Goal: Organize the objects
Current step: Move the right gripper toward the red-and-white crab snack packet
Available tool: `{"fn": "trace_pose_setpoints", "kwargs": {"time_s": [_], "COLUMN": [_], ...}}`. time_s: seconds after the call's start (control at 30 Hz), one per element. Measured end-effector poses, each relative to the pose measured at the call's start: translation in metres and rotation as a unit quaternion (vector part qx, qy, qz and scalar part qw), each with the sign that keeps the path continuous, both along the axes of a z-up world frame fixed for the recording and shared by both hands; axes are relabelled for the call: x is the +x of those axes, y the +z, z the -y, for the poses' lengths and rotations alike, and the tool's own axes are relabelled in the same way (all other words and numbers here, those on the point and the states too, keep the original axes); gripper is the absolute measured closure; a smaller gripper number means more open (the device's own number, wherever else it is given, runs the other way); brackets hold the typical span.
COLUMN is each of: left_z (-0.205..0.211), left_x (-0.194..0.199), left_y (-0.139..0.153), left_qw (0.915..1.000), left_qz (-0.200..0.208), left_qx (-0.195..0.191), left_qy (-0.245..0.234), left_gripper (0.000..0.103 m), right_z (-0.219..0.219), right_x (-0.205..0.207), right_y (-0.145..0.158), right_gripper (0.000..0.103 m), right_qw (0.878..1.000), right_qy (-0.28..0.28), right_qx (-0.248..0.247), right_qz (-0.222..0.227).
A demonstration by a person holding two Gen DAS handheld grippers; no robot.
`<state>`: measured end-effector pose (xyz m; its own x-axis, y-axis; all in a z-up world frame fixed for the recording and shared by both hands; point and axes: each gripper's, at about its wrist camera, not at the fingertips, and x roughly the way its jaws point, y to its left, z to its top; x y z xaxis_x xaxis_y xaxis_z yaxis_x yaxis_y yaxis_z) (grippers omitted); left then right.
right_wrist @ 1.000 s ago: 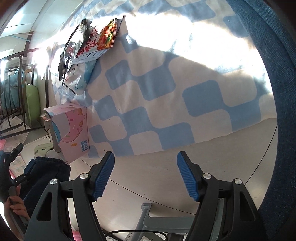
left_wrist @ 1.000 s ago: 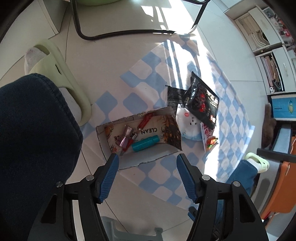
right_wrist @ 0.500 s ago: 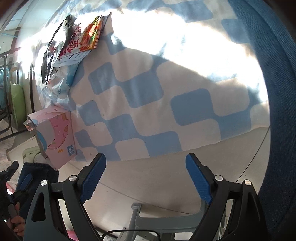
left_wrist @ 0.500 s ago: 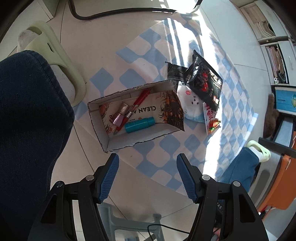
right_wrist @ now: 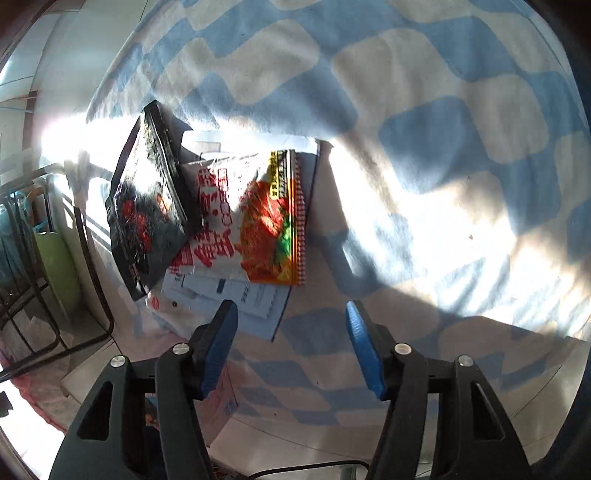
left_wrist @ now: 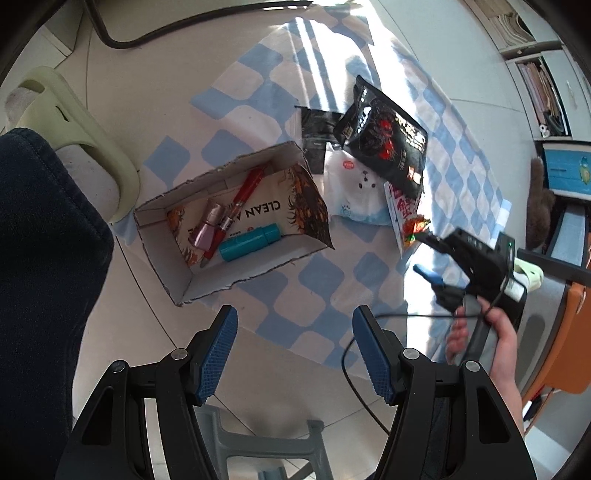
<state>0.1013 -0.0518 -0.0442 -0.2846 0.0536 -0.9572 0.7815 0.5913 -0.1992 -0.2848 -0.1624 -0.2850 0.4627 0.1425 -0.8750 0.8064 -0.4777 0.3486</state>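
An open cardboard box [left_wrist: 173,273] lies on a blue-and-white checked cloth [left_wrist: 258,85]. It holds a teal tube [left_wrist: 247,242], a red pen [left_wrist: 245,192] and a pink nail polish bottle [left_wrist: 207,227]. Right of it lie a black snack bag [left_wrist: 384,140], a white pouch [left_wrist: 354,188] and a red-orange snack packet [right_wrist: 266,221]. My left gripper [left_wrist: 295,354] is open and empty above the box's near side. My right gripper [right_wrist: 291,350] is open and empty just short of the snack packet; it also shows in the left wrist view [left_wrist: 436,258].
A pale green slipper [left_wrist: 74,122] and a dark trouser leg [left_wrist: 40,258] are left of the box. A black cable [left_wrist: 155,33] runs across the floor beyond the cloth. Shelves [left_wrist: 535,74] and an orange chair [left_wrist: 569,332] stand at the right.
The right gripper has swung over the cloth to the snack packets and now shows in the left wrist view. The left gripper has drifted slightly; the box sits a bit lower in its view.
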Motion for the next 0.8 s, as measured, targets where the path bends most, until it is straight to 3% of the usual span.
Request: {"fn": "trace_pose_setpoints", "kwargs": {"time_s": [0.17,0.2,0.23,0.27,0.33,0.47,0.6,0.73,0.8], "left_z": [0.008,0.009,0.01,0.011,0.011,0.003,-0.006,-0.008,-0.007], "left_x": [-0.001,-0.001,-0.003,-0.004,-0.007,-0.009,-0.009,-0.005,-0.004], "left_y": [-0.01,-0.009,-0.006,-0.004,-0.002,-0.001,0.002,0.002,0.001], "left_qw": [0.9999,0.9999,1.0,1.0,1.0,1.0,0.9998,0.9996,0.9995], "left_qz": [-0.006,-0.002,0.0,0.0,0.0,0.001,-0.016,-0.025,-0.028], "left_qx": [0.014,0.012,0.008,0.004,-0.003,0.004,-0.001,-0.002,-0.003], "left_qy": [0.002,0.001,0.0,-0.002,-0.008,-0.007,0.007,0.014,0.012], "left_gripper": [0.04,0.04,0.04,0.04,0.04,0.04,0.04,0.04,0.04], "right_z": [0.017,0.018,0.017,0.016,0.009,-0.017,-0.033,-0.035,-0.027], "right_x": [0.014,0.018,0.022,0.027,0.03,0.014,-0.009,-0.017,-0.013], "right_y": [-0.01,-0.013,-0.016,-0.018,-0.015,-0.008,-0.015,-0.005,-0.003], "right_gripper": [0.057,0.072,0.1,0.102,0.103,0.102,0.09,0.076,0.076], "right_qw": [1.0,1.0,1.0,0.999,0.995,0.996,0.999,0.999,0.998], "right_qy": [-0.011,0.001,0.02,0.047,0.088,0.085,0.017,-0.043,-0.053], "right_qx": [-0.022,-0.017,-0.014,-0.013,-0.022,-0.022,0.03,0.028,0.027], "right_qz": [-0.006,-0.004,-0.004,-0.013,-0.04,-0.029,0.003,0.018,0.025]}}
